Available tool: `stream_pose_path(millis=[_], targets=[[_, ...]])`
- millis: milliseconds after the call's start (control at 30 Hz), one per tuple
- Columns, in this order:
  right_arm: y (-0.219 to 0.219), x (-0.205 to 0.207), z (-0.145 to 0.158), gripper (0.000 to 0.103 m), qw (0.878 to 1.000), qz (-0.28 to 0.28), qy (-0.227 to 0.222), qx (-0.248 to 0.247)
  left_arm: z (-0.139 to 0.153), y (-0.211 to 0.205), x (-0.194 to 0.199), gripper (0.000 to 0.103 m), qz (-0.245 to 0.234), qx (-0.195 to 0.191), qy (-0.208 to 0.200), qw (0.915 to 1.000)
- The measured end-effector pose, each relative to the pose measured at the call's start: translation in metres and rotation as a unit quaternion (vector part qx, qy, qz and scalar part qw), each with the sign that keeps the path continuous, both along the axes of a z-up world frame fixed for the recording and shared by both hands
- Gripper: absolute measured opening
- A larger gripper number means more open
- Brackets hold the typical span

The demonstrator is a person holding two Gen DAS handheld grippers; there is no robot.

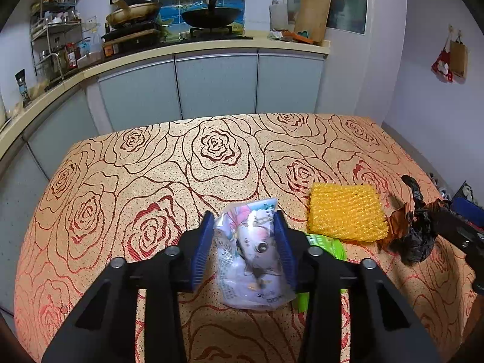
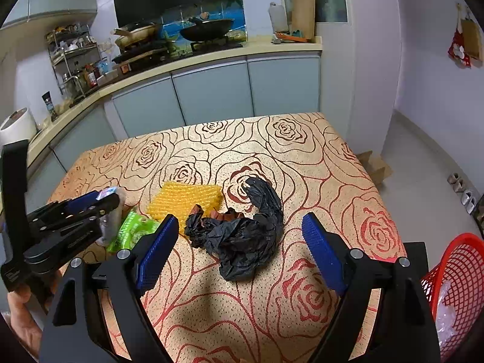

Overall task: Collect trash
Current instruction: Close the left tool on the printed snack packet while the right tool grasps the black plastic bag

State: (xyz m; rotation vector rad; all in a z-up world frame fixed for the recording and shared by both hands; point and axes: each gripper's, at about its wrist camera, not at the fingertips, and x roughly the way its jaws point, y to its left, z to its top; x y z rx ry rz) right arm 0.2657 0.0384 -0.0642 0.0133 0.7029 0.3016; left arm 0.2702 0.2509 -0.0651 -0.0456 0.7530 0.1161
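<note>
Trash lies scattered on the rose-patterned tablecloth (image 1: 121, 166). My left gripper (image 1: 245, 242) pinches a clear printed snack wrapper (image 1: 251, 257) between its blue pads. Beside it I see a green packet (image 2: 133, 231) and a yellow bubble-wrap square (image 1: 345, 211). My right gripper (image 2: 240, 242) hangs wide apart around a crumpled black plastic bag (image 2: 242, 236), not touching it. A red mesh basket (image 2: 459, 272) sits at my right.

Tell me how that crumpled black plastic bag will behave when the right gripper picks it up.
The black bag looks thin and crinkled, so probably floppy and very light. Its loose tail would likely dangle. The open right gripper should pinch the bunched middle, since glossy film may slip.
</note>
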Motion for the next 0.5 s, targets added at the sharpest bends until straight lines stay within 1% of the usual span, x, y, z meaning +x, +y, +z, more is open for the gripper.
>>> stream_pose_path(millis=[100, 167, 233, 367, 433, 500], targets=[[0.003, 0.005, -0.005, 0.081, 1.0, 0.0, 0.008, -0.001, 0.001, 0.005, -0.002, 0.029, 0.006, -0.002, -0.002, 1.0], [0.004, 0.009, -0.01, 0.074, 1.0, 0.0, 0.015, -0.005, 0.004, 0.009, -0.004, 0.025, 0.009, -0.006, -0.006, 0.9999], [0.007, 0.012, -0.015, 0.059, 1.0, 0.008, 0.029, -0.006, 0.009, 0.01, -0.008, 0.024, 0.009, -0.009, -0.015, 0.9998], [0.007, 0.011, -0.018, 0.043, 0.999, 0.012, 0.029, -0.013, 0.016, 0.012, -0.012, 0.023, 0.009, -0.006, -0.027, 0.9996], [0.007, 0.009, -0.016, 0.039, 0.999, 0.012, 0.026, -0.014, 0.02, 0.013, -0.015, 0.023, 0.011, -0.005, -0.031, 0.9994], [0.004, 0.007, -0.015, 0.037, 1.0, 0.012, 0.024, -0.015, 0.023, 0.012, -0.017, 0.023, 0.012, -0.002, -0.035, 0.9993]])
